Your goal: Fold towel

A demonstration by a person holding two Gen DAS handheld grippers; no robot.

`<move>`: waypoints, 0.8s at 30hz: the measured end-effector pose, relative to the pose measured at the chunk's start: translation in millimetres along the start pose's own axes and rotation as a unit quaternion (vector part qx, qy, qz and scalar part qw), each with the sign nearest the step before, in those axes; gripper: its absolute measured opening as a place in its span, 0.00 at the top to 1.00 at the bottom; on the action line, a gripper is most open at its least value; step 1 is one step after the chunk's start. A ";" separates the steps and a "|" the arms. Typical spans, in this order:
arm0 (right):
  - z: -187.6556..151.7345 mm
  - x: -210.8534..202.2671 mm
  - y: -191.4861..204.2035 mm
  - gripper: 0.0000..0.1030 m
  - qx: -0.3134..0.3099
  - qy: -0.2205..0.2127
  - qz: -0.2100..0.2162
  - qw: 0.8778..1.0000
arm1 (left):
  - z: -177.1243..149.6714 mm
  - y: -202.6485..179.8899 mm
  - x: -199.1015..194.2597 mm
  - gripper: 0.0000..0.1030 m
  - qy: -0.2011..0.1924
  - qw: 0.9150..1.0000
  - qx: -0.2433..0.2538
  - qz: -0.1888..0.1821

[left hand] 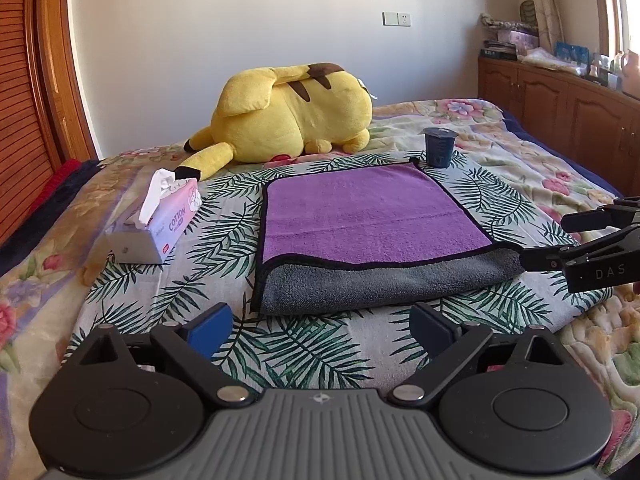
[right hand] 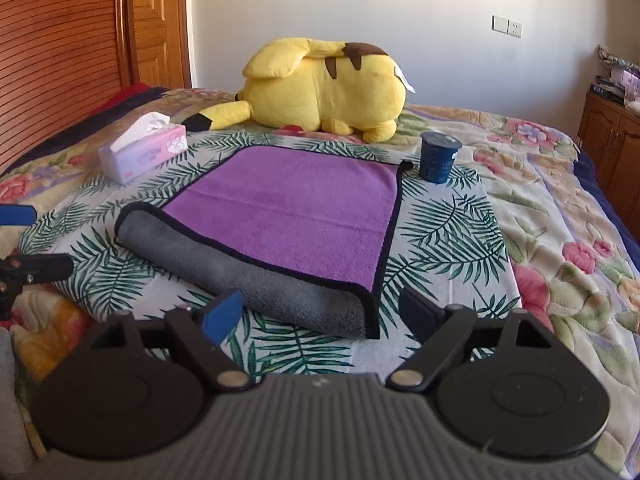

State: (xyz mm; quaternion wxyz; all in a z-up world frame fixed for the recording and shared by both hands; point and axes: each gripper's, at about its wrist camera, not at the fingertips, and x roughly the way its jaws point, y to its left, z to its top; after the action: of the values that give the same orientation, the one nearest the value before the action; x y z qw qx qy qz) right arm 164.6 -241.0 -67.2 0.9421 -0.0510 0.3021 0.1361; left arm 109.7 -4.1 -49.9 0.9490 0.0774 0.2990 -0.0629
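Observation:
A towel (left hand: 368, 216), purple on top and grey underneath with a black border, lies on the leaf-print cloth on the bed. Its near edge is rolled over, showing a grey strip (left hand: 360, 286). In the right wrist view the towel (right hand: 296, 208) lies just ahead, its grey fold between the fingers' line. My left gripper (left hand: 322, 330) is open and empty, just short of the towel's near edge. My right gripper (right hand: 322, 314) is open and empty at the towel's near right corner; it also shows in the left wrist view (left hand: 568, 240) at the right. The left gripper shows at the left edge of the right wrist view (right hand: 24, 240).
A yellow plush toy (left hand: 288, 112) lies behind the towel. A tissue box (left hand: 160, 220) stands to the left. A dark blue cup (left hand: 439, 147) stands at the towel's far right corner. Wooden cabinets (left hand: 560, 96) line the right wall.

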 end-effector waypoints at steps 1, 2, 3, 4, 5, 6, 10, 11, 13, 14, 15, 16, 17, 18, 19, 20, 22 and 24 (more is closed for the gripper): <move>0.0 2.3 -0.8 0.19 0.002 0.004 0.001 1.000 | 0.5 0.7 2.3 0.26 0.001 1.000 0.000 -0.001; 0.2 4.6 -2.2 0.20 0.004 0.007 0.003 1.000 | 0.9 1.3 4.4 0.28 0.003 1.000 0.000 -0.001; 0.3 6.8 -3.3 0.22 0.006 0.011 0.005 1.000 | 1.7 2.1 7.0 0.29 0.004 1.000 -0.001 -0.001; 0.4 8.9 -4.2 0.23 0.007 0.014 0.007 1.000 | 2.5 3.1 9.2 0.30 0.006 1.000 -0.002 -0.002; 0.4 10.9 -4.6 0.24 0.007 0.017 0.009 1.000 | 2.7 4.8 11.2 0.31 0.007 1.000 -0.003 -0.005; 0.6 13.1 -5.2 0.25 0.008 0.020 0.011 1.000 | 3.5 6.3 13.2 0.33 0.008 1.000 -0.004 -0.007; 2.0 23.3 -9.7 0.30 0.011 0.031 0.018 0.999 | 6.2 10.8 21.4 0.35 0.008 1.000 -0.002 -0.010; 2.2 25.9 -11.6 0.31 0.012 0.034 0.019 0.999 | 6.7 11.7 23.6 0.35 0.008 1.000 -0.002 -0.011; 2.6 30.0 -15.0 0.33 0.018 0.039 0.021 0.999 | 7.8 13.7 28.5 0.35 0.010 1.000 -0.004 -0.012; 2.8 31.8 -16.6 0.33 0.020 0.040 0.022 0.999 | 8.4 14.9 30.8 0.35 0.011 1.000 -0.004 -0.014; 2.8 33.5 -18.0 0.34 0.023 0.042 0.023 0.999 | 9.4 16.3 33.6 0.35 0.012 1.000 -0.005 -0.015; 2.8 35.1 -19.2 0.34 0.024 0.044 0.024 0.998 | 10.1 17.2 35.9 0.35 0.012 1.000 -0.005 -0.017; 3.2 36.7 -20.3 0.35 0.026 0.045 0.025 0.998 | 10.6 18.3 38.3 0.35 0.012 1.000 -0.005 -0.018; 3.4 38.2 -21.0 0.35 0.027 0.047 0.027 0.998 | 11.7 19.6 41.6 0.35 0.012 1.000 -0.004 -0.018; 3.5 39.7 -21.3 0.35 0.028 0.048 0.030 0.998 | 12.5 20.7 44.3 0.35 0.013 1.000 -0.004 -0.019; 3.7 40.7 -21.7 0.35 0.029 0.050 0.034 0.998 | 13.4 21.9 47.4 0.35 0.014 1.000 -0.004 -0.019; 4.9 42.8 -22.1 0.35 0.031 0.051 0.039 0.997 | 15.4 25.2 54.1 0.35 0.017 1.000 -0.006 -0.020; 6.7 45.3 -23.8 0.35 0.032 0.052 0.044 0.997 | 16.4 28.1 60.5 0.35 0.020 1.000 -0.007 -0.019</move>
State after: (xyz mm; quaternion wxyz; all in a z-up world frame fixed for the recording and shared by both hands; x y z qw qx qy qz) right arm 210.5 -252.4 -87.8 0.9194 -0.0144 0.3569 0.1646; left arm 172.6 15.9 -68.5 0.9419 0.0667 0.3200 -0.0770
